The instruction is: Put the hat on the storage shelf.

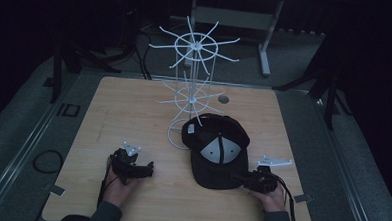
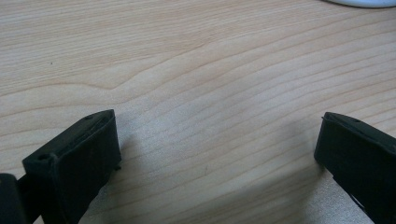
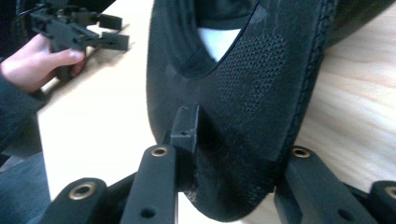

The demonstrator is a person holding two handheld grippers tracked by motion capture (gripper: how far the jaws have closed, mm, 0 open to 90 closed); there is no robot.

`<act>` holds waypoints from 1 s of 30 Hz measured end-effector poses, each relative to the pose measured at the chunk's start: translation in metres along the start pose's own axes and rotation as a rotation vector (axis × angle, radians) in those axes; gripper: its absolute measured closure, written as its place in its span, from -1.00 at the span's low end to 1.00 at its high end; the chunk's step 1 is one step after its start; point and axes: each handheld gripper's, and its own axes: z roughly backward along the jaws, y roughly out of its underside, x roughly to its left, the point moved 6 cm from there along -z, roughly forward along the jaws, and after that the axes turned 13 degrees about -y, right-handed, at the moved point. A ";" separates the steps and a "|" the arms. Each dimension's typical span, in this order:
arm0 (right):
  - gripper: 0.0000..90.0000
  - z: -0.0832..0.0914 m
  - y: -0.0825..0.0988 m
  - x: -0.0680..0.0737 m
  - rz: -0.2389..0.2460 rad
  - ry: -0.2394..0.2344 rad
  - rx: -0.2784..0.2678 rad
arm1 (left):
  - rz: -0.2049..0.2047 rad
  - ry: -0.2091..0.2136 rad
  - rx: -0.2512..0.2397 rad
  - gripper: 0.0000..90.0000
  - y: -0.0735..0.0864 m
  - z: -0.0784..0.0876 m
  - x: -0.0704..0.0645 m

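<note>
The right tool (image 3: 233, 154) has the brim of the black cap (image 1: 216, 150) between its jaws, and that is where the risk sits. In the right gripper view one jaw sits on top of the brim and the other seems to be at its far edge, so the bite looks shallow, taken near the front tip of the brim. My read: if the cap is lifted from here, the crown will hang off that one stiff edge, and the cap could swing or slide out of the grip. The white wire rack (image 1: 192, 85) stands just behind the cap, its lower prongs reaching over the crown. A quick upward pull could snag the fabric on a prong or tip the light rack over.

The right tool's jaws are drawn in narrow around the brim and appear to press on it, though the far pad is hidden behind the cloth. The cap itself lies on the desk (image 1: 134, 113), right of centre, brim pointing toward the person.

The left tool (image 1: 149, 169) rests low over bare wood at the near left, jaws spread wide and holding nothing, well apart from the cap.
</note>
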 end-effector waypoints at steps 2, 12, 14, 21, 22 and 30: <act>0.60 -0.002 0.001 0.003 -0.003 -0.022 0.002 | -0.002 0.000 0.001 -1.00 0.000 0.000 0.000; 0.82 0.010 -0.002 0.009 -0.034 -0.057 -0.082 | -0.002 -0.001 0.001 -1.00 0.000 0.000 0.000; 0.84 0.014 -0.003 0.008 -0.048 -0.044 -0.107 | -0.001 -0.001 0.001 -1.00 0.000 0.000 0.000; 0.92 0.027 -0.007 0.004 -0.061 0.038 -0.177 | -0.001 -0.001 0.001 -1.00 0.000 0.000 0.000; 0.92 0.028 -0.008 0.005 -0.056 0.052 -0.183 | -0.001 -0.001 0.001 -1.00 0.000 0.000 0.000; 0.92 0.036 -0.013 0.005 -0.046 0.177 -0.224 | -0.001 -0.001 0.001 -1.00 0.000 0.000 0.000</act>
